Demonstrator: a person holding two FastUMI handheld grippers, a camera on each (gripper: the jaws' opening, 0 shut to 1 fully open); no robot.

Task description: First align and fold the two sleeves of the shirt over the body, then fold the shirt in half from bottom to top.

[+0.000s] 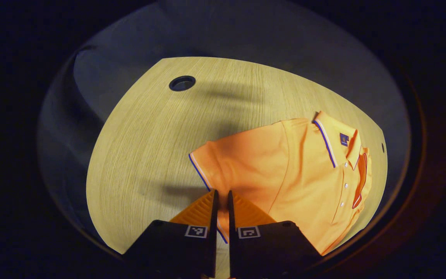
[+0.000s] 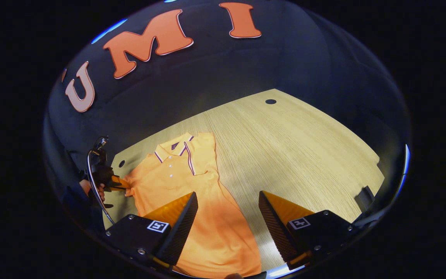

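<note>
L grip (image 1: 222, 201) nipped on sleeve edge (image 1: 199, 170) | R grip (image 2: 229, 211) wide, over shirt (image 2: 207, 217) hem side | shirt flat on table (image 2: 304, 155), collar (image 2: 174, 149) far | grommet hole (image 2: 270, 101) beyond, well apart.

Count: one orange polo shirt (image 2: 203, 217) on one desk (image 2: 304, 147); two grippers, left (image 1: 222, 199) and right (image 2: 227, 211); two desk holes.

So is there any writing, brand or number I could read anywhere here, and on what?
Dark blue tag inside the collar of the orange polo shirt: too small to read.
Square black-and-white markers: coded patterns, no words.
</note>
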